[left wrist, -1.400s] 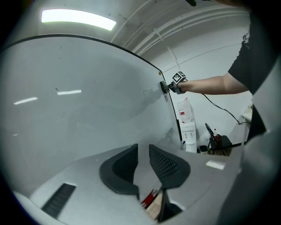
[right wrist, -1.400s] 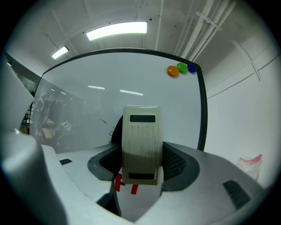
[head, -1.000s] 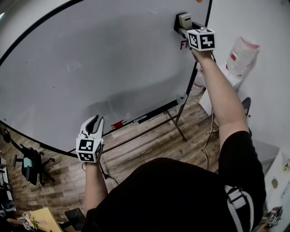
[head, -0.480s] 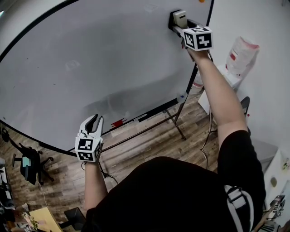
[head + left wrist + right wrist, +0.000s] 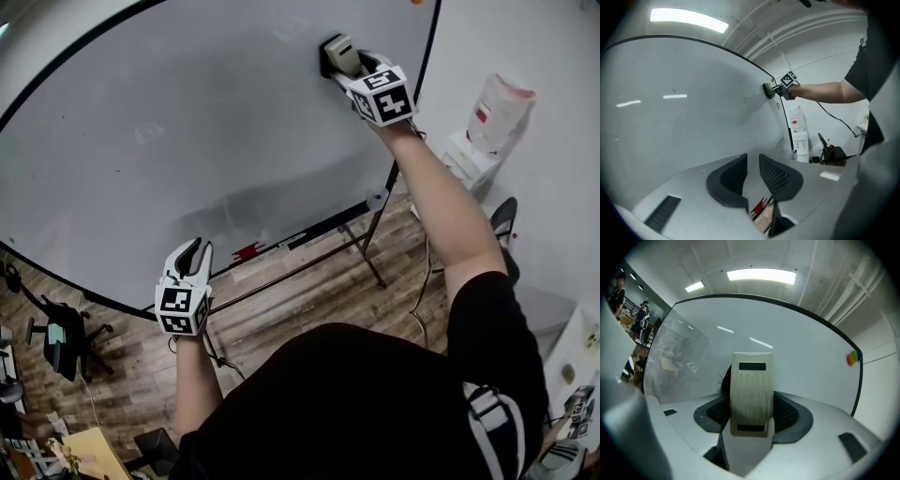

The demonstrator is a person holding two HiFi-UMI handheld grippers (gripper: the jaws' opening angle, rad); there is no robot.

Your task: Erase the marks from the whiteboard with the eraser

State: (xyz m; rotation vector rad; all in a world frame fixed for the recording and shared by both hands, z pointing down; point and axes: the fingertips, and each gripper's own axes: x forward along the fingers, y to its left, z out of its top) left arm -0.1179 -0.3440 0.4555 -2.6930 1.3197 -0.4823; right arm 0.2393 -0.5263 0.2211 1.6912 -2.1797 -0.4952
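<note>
Low at the far left, an office chair (image 5: 58,345) stands on the wooden floor (image 5: 309,291) beneath the board's lower edge. Just right of it, your left gripper (image 5: 191,251) hangs in front of the bottom of the whiteboard (image 5: 187,122), jaws pointing up toward it. In the left gripper view the two dark pads stand only a narrow gap apart, with nothing between them and nothing touching them. A small red object (image 5: 246,253) lies on the black ledge (image 5: 314,236) that runs along the board's bottom edge, a little to the right of that gripper.

The whiteboard fills the middle of your head view: black-framed and standing on a metal stand (image 5: 370,258). Most of its surface looks clean; you can see a faint pale smudge (image 5: 150,136) left of centre and a greyish patch lower down.

Up near the board's top right corner, the eraser (image 5: 339,52) sits flat against the surface, and your right gripper (image 5: 354,70) is clamped on it with your right arm stretched out. In the right gripper view the eraser's cream back, with two dark slots, stands upright between the pads, both pads pressed to its sides and its dark felt toward the board. A few thin dark lines show on the board just at the eraser's left edge. Orange and green magnets (image 5: 853,357) cling near the board's right edge. Farther right, beyond the frame, a white bag with red print (image 5: 502,112) rests by the wall
</note>
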